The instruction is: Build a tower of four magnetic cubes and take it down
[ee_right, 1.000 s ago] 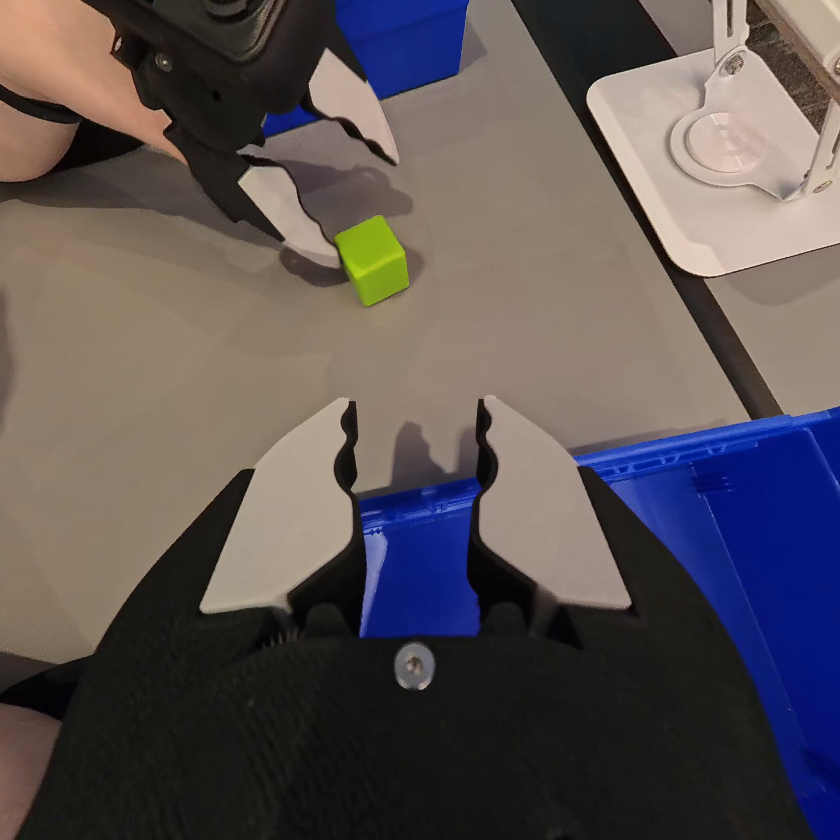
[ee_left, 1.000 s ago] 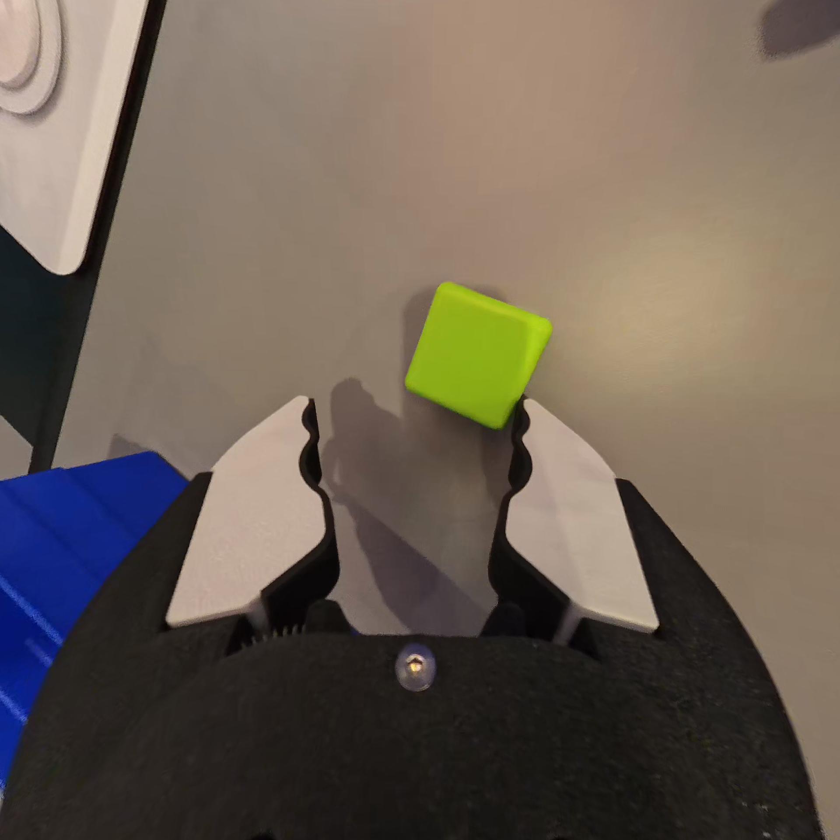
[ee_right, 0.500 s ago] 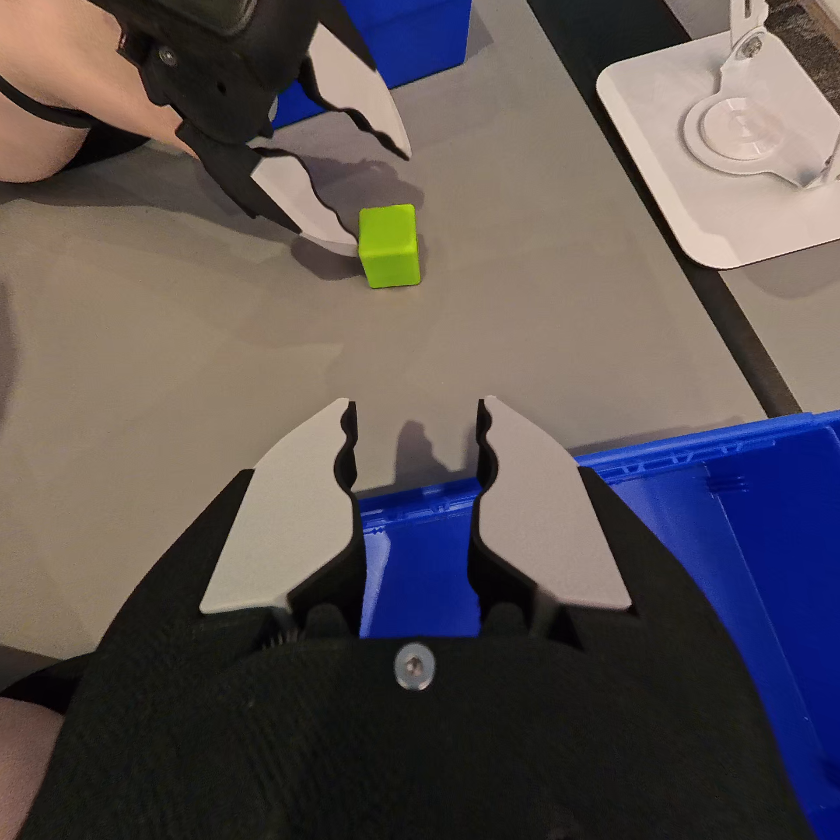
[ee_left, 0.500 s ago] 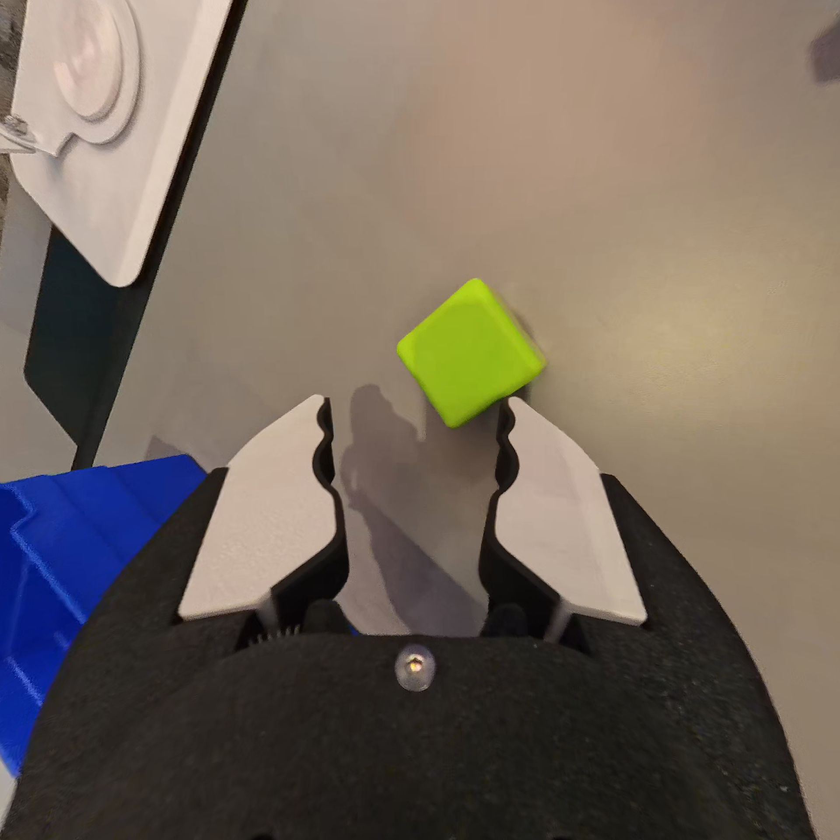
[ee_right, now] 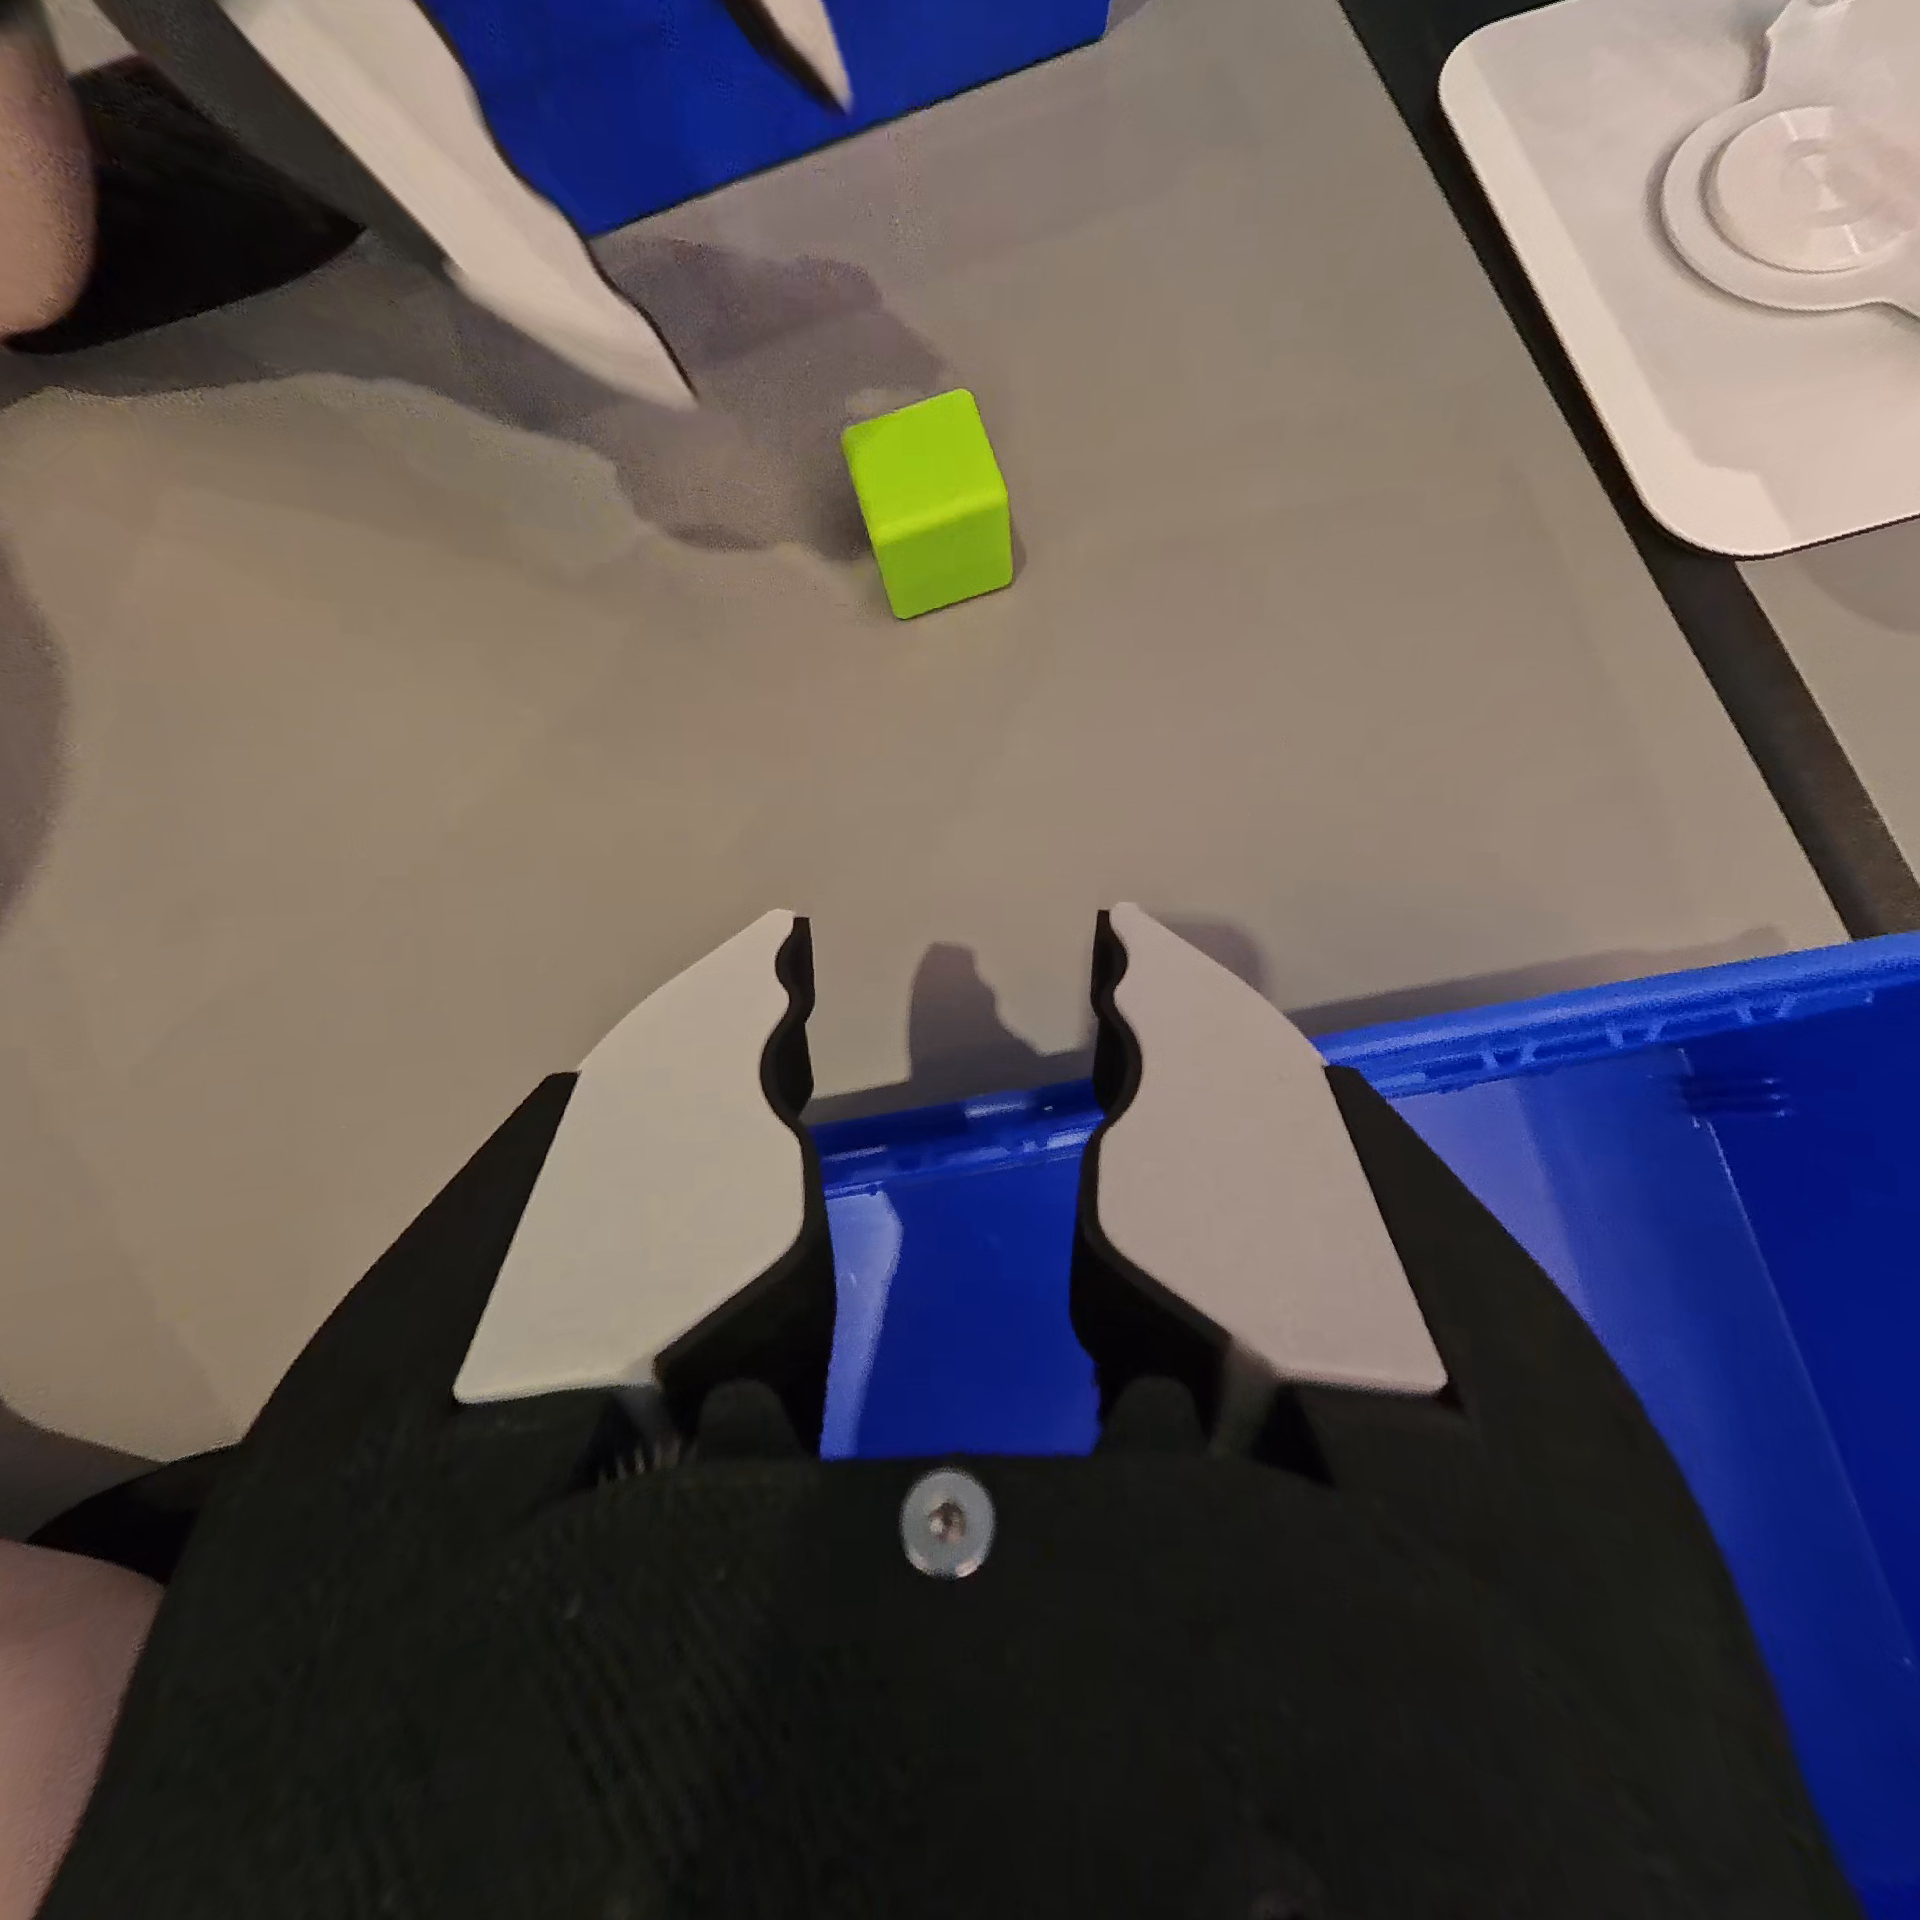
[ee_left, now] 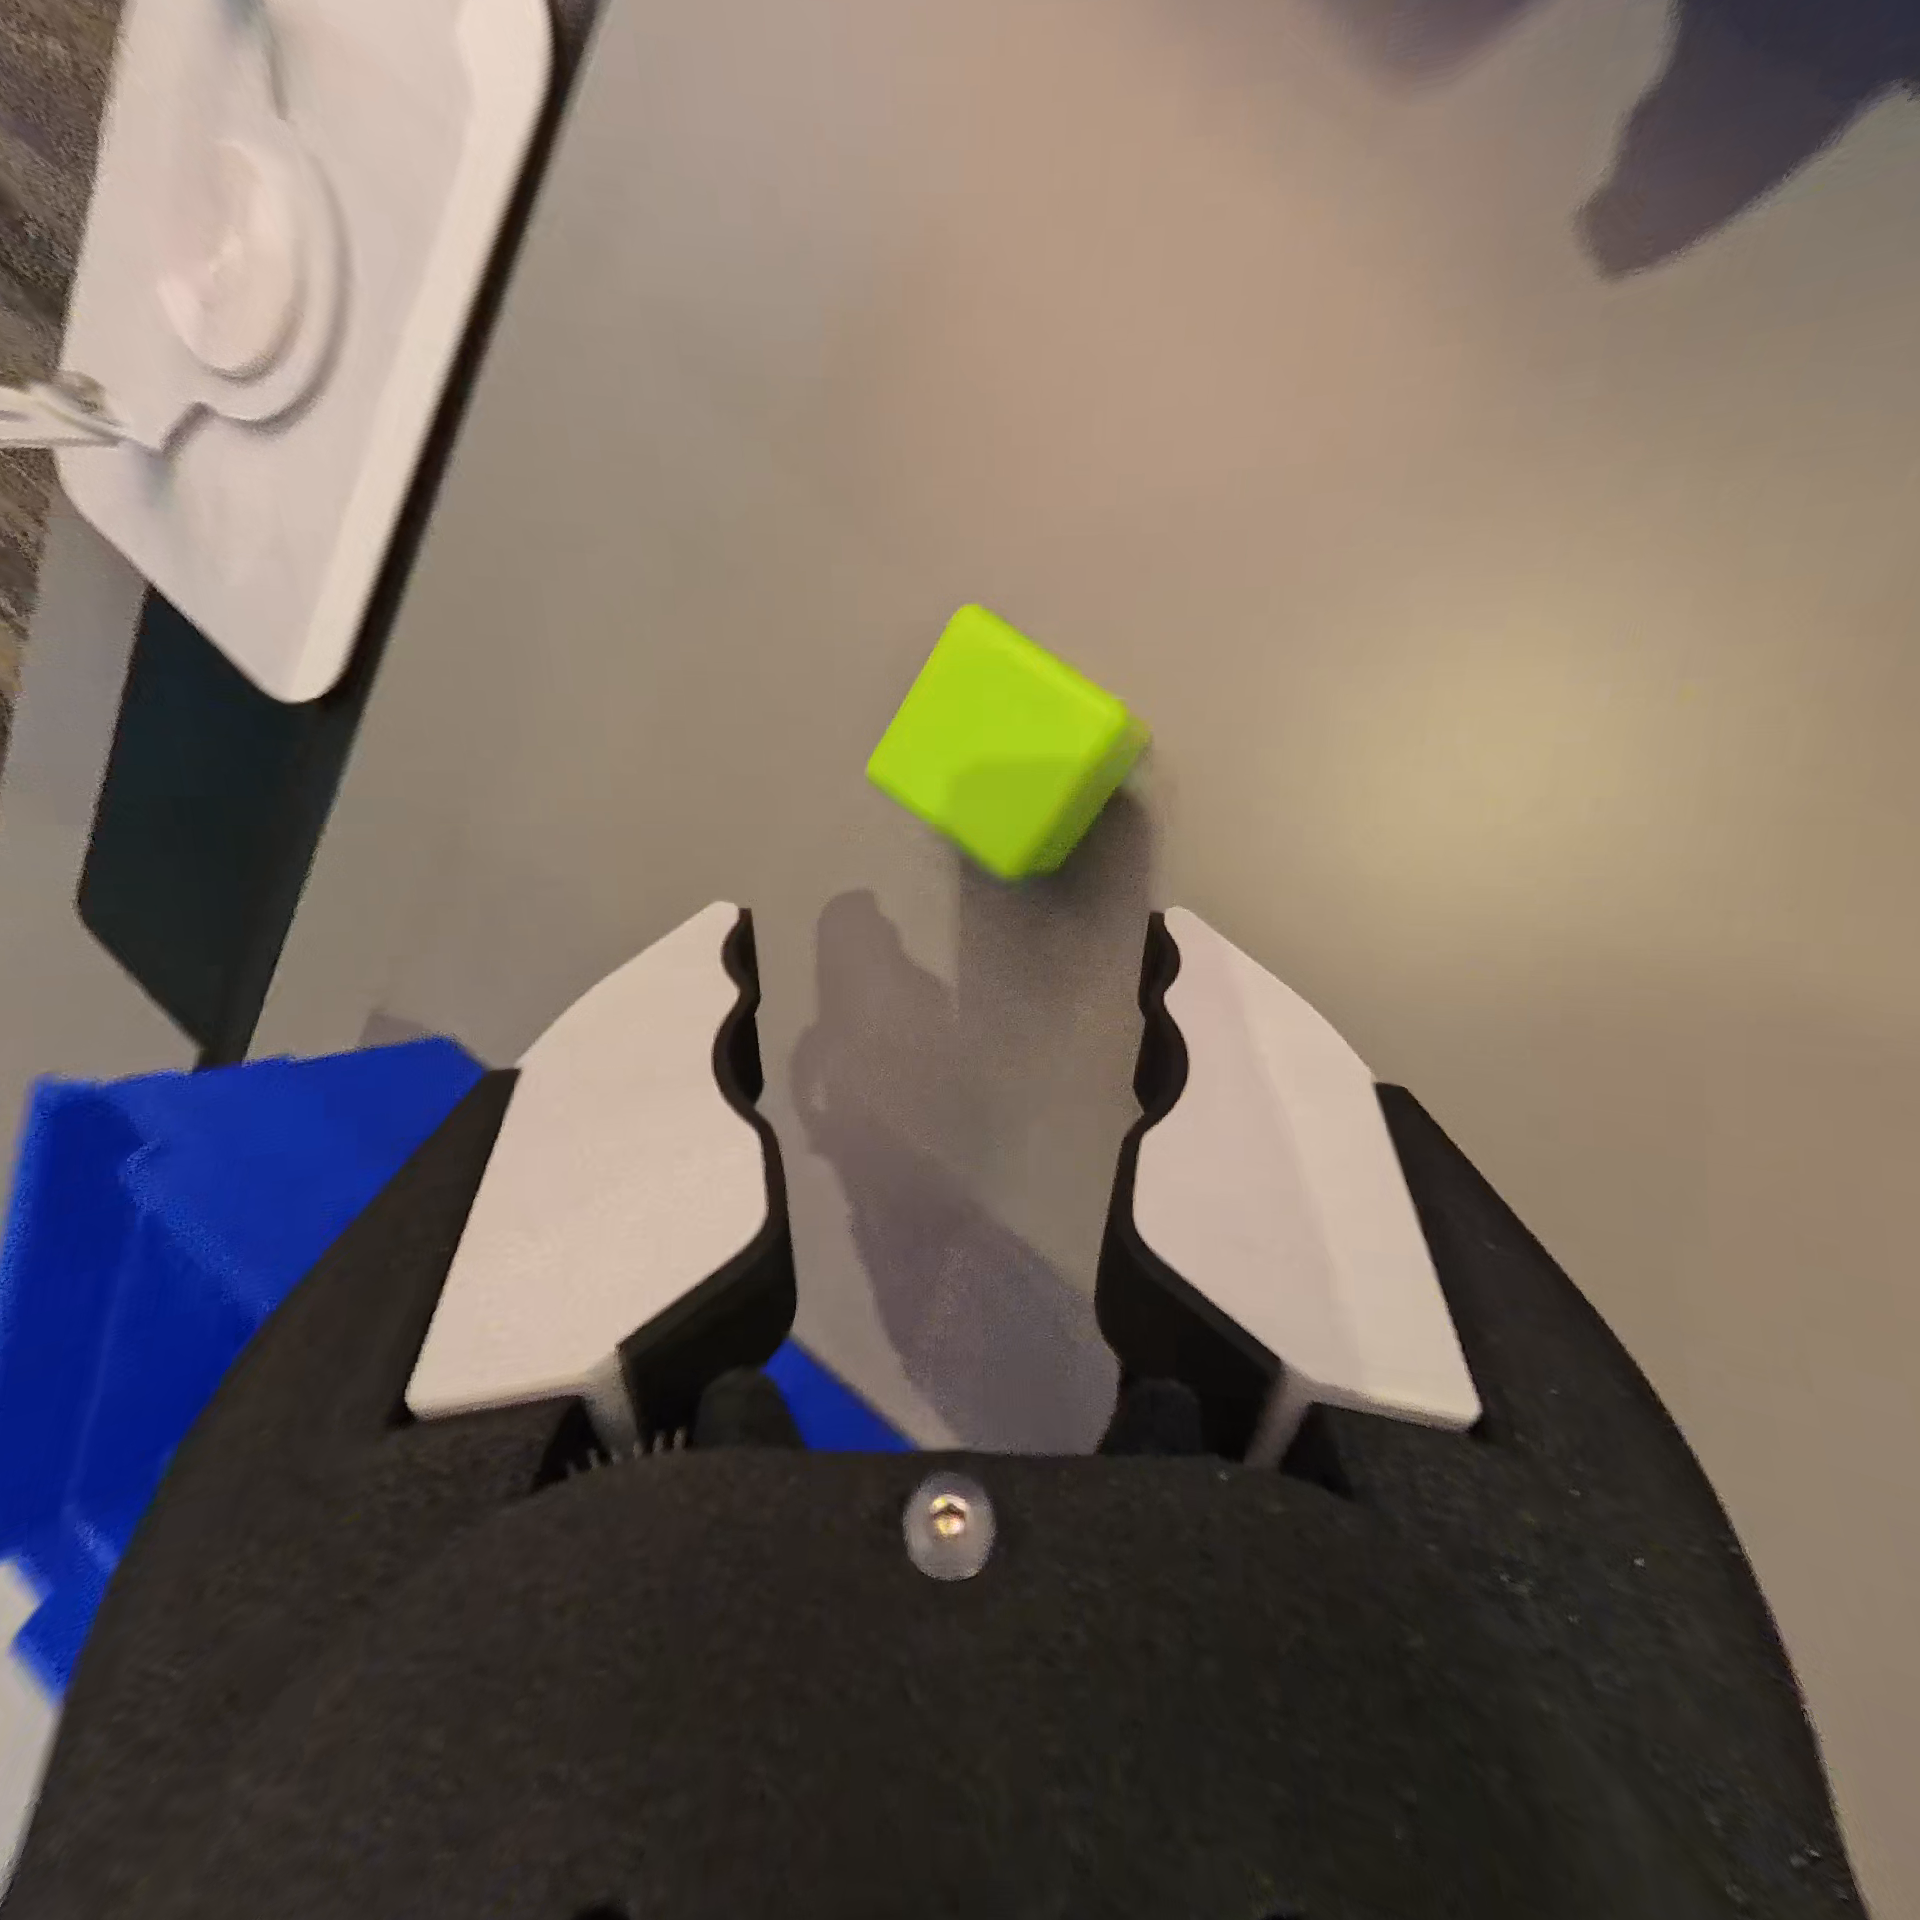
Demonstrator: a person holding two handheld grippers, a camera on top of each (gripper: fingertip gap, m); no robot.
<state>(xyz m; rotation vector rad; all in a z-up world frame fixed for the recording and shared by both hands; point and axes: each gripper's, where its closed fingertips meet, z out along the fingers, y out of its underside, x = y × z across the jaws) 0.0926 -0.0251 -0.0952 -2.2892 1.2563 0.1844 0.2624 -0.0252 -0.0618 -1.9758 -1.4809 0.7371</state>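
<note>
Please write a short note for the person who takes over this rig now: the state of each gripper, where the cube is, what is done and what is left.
Left gripper: open, empty, just short of the green cube, not touching it.
Right gripper: open, empty, over the rim of the near blue bin.
The cube stands alone on the grey table; a second blue bin is on the far side.
Done: no tower is standing, and no other cubes are in view.
Left: I cannot tell whether building or clearing away comes next; check this first.

grey table (ee_right: 1195, 727), blue bin (ee_right: 1662, 1195), white base plate (ee_right: 1621, 312)
</note>
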